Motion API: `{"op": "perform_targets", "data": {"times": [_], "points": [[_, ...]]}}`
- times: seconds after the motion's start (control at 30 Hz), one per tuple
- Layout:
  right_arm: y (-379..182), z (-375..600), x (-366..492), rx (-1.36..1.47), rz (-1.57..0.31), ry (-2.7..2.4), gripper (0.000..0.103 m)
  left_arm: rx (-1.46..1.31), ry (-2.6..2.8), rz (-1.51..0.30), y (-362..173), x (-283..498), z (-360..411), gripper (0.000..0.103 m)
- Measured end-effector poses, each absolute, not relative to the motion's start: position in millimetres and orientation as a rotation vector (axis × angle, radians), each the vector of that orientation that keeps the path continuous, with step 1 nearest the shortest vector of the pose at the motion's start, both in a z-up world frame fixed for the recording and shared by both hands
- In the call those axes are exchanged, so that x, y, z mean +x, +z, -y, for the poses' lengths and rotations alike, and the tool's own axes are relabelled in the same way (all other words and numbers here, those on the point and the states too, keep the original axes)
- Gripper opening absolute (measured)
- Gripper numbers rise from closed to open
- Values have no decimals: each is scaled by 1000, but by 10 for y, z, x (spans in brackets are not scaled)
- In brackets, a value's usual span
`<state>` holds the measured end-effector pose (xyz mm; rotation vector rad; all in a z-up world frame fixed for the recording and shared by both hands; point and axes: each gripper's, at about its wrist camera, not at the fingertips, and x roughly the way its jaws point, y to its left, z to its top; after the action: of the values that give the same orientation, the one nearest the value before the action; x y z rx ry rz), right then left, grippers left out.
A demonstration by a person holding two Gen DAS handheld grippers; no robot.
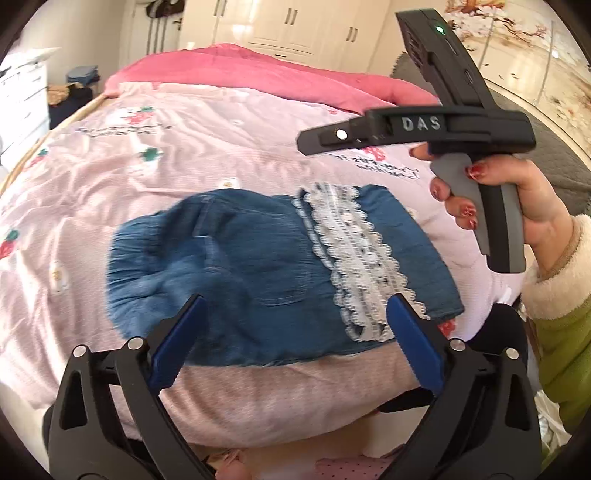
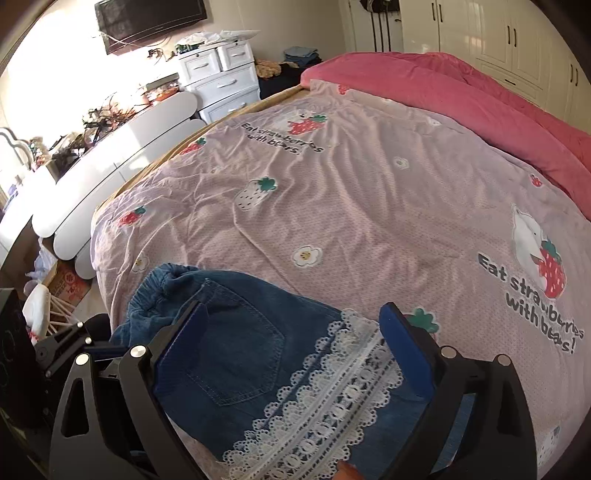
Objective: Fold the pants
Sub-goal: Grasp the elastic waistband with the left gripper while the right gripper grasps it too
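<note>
item under inspection: a small pair of denim pants, lying folded into a compact bundle near the front edge of the bed. the gathered elastic waistband sits at the left end, a back pocket faces up, and a band of white lace trim crosses the right end.

handling, as judged: light, soft and limp; it should drape and sag if lifted by one point. the denim is thick enough to hold a crease once pressed flat. the lace looks delicate and open-worked, so it could snag on the serrated pads. the better holds appear to be the stacked denim edges or the waistband, one gripper at each end, pinching all layers together so the fold does not slip apart.

grippers: the left gripper hangs above the bundle with its jaws spread wide and nothing between the pads. the right gripper is likewise spread wide over the pocket and lace, clear of the cloth; in the left view a hand carries it by the grey grip.

surface: a pink strawberry-and-bear quilt, soft and wrinkled, yielding under pressure; a darker pink blanket lies beyond.

room: bedroom, white drawers, wall television, cream wardrobes.
</note>
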<state>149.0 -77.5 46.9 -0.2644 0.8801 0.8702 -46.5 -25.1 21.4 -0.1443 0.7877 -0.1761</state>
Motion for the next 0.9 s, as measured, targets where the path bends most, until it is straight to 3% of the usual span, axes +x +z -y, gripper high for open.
{"op": "perform_targets", "data": {"times": [0.9], "points": [[135,-131,1398,-424,-932,999,96,-411,-71,-869,-138,-640,-625,94]]}}
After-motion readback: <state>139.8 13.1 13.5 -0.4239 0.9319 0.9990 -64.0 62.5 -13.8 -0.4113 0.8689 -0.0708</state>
